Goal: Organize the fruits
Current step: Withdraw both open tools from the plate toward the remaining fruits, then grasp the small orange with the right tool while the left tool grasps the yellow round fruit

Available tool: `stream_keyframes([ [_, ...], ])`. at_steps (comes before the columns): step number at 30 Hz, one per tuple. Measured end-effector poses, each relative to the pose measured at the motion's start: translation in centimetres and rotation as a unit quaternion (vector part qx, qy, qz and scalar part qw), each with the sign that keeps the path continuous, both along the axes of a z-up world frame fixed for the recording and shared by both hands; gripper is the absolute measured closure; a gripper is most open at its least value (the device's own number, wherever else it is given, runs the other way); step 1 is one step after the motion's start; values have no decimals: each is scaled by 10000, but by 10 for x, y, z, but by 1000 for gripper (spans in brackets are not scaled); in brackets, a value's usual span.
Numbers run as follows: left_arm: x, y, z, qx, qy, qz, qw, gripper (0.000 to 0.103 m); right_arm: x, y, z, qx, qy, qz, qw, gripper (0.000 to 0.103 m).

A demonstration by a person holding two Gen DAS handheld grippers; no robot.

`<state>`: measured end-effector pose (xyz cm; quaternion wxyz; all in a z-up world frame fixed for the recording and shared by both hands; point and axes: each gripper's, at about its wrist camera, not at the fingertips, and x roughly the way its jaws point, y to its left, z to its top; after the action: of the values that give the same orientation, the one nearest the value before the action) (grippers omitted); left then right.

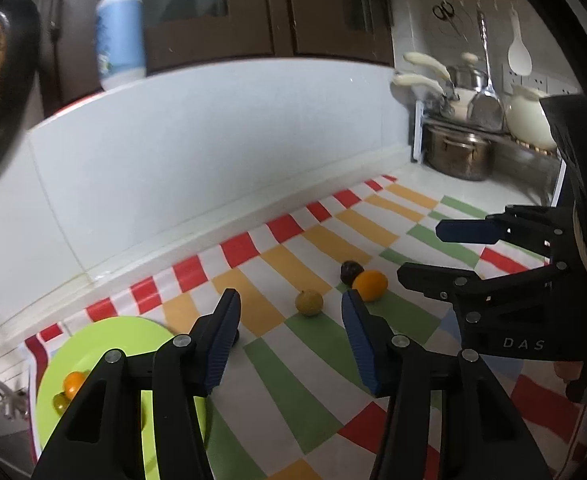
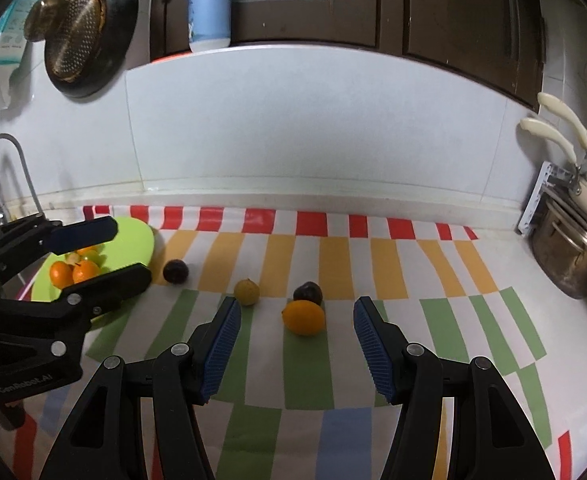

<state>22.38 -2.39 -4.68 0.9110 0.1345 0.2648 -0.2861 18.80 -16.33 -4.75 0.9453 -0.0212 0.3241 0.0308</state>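
both claws spread wide over the checked cloth, fruit loose between them

left gripper [image 1: 291, 312] hangs above the checked cloth [image 1: 293, 380] with its blue pads well apart and nothing between them. right gripper [image 2: 297, 316] is held the same way, jaws wide and holding nothing; it also shows at the right edge of the left wrist view, again spread.

on the cloth, an orange fruit [image 2: 304, 317] lies just ahead of the right gripper, between the lines of its two fingers. a dark round fruit [image 2: 308, 293] sits just behind it on the far side, touching or nearly so. to the left of that pair, a yellow-green fruit [image 2: 247, 291] lies alone near the tip of the right gripper's left finger. further left, a second dark fruit [image 2: 175, 271] rests on the cloth just beside the green plate [image 2: 137, 240].

the green plate lies at the left end of the cloth, near the faucet [image 2: 9, 172]. it holds several small orange and yellowish fruits [image 2: 73, 268], partly hidden by the left gripper, so their count is unclear.

at the far right a steel pot [image 2: 565, 256] stands off the cloth, against the white wall [image 2: 313, 128].
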Motion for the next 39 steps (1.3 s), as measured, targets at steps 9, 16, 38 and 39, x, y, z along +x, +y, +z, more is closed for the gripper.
stream_keyframes([
  [9,28,-15,-26,122,333,-310,9989,62,26,-2,-29,38,362,75,9993,44],
  [16,46,-25,-43,284,548,-398,9973,63,42,-7,-47,52,634,145,9979,47],
  [38,84,-55,-68,430,1358,-483,9886,74,69,-22,-70,387,1072,326,9930,65],
  [39,85,-56,-69,464,1374,-468,9883,75,69,-24,-69,423,1076,301,9928,65],
])
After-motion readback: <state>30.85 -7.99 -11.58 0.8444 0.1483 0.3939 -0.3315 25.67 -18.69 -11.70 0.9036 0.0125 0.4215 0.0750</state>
